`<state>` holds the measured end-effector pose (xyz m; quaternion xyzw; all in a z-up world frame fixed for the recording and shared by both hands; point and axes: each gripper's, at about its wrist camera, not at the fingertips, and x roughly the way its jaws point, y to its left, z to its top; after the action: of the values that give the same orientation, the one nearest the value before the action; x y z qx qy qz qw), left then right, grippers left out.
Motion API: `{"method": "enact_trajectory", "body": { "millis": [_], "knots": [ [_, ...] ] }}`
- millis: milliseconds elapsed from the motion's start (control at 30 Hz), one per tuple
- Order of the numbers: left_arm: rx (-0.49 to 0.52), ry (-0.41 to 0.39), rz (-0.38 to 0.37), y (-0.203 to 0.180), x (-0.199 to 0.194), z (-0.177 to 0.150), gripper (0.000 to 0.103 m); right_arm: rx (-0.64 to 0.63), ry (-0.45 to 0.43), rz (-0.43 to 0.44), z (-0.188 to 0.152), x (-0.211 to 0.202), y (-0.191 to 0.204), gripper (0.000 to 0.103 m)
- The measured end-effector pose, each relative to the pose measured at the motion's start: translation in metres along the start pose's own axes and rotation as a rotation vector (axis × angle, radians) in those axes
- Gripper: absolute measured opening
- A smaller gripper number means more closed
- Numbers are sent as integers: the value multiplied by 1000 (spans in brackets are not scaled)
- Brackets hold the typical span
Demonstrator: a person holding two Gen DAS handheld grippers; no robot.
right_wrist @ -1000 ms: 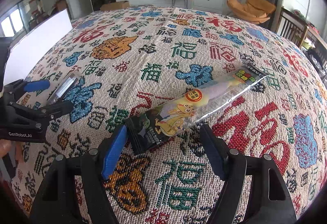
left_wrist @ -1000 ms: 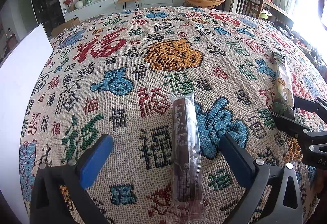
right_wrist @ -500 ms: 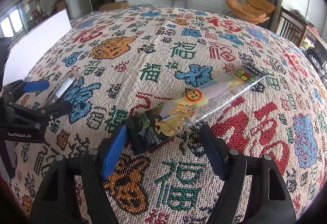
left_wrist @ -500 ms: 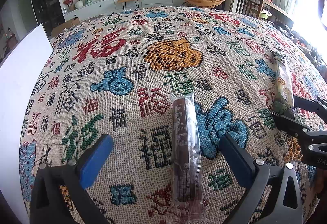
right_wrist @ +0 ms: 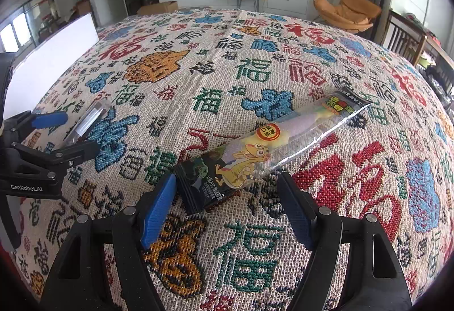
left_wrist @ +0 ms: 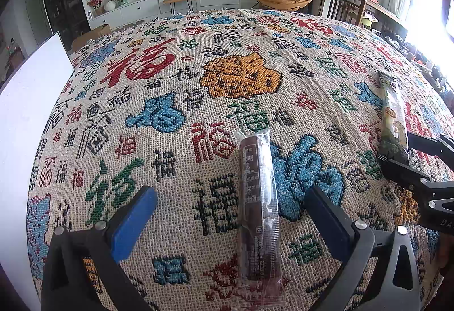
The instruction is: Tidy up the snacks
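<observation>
Snacks are lying flat on the patterned cloth (left_wrist: 176,61), two of them, well apart. One is a brown bar (left_wrist: 256,206) in clear wrap, lying lengthwise between the fingers of the left gripper (left_wrist: 231,207); the other is a lizard pack (right_wrist: 264,152), a long clear sachet with a dark printed end, lying slantwise with that dark end between the fingers of the right gripper (right_wrist: 227,197).

Both grippers are standing wide, pads clear of the wrappers, so nothing is being held. The left blue pad of the right gripper is sitting just beside the pack's dark corner; whether it is touching cannot be told.

By my judgement the step in hand is the pre-grasp: each gripper is poised over its own snack, the pick not yet made. The next move is calling for a lowering onto the cloth and a squeeze across the narrow width of each wrapper. The pack's slant is asking for a turn of the wrist or a grip on the dark end alone.

Where the snacks are to go is not showing; no box or tray is in sight. A white board (left_wrist: 25,123) is standing at the left edge of the cloth, cut off by the frame. The bar's near end is running towards the bottom of the left view, its print too small to read. The person's hands are all but hidden behind the grippers.
</observation>
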<state>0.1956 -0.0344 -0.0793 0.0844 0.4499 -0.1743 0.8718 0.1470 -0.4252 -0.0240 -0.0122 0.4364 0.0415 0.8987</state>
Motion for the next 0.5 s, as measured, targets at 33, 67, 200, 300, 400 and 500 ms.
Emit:
{"method": "enact_trajectory", "body": {
  "millis": [33,67,200,300,400,500],
  "knots": [
    [0,0,0,0,0,0,103,0,0,0,0,0,0,76],
    [0,0,0,0,0,0,103,1,0,1,0,0,-1,76],
    [0,0,0,0,0,0,103,1,0,1,0,0,0,76],
    [0,0,0,0,0,0,103,1,0,1,0,0,0,76],
    [0,0,0,0,0,0,103,0,0,1,0,0,-1,76],
    [0,0,0,0,0,0,103,1,0,1,0,0,-1,76]
  ]
}}
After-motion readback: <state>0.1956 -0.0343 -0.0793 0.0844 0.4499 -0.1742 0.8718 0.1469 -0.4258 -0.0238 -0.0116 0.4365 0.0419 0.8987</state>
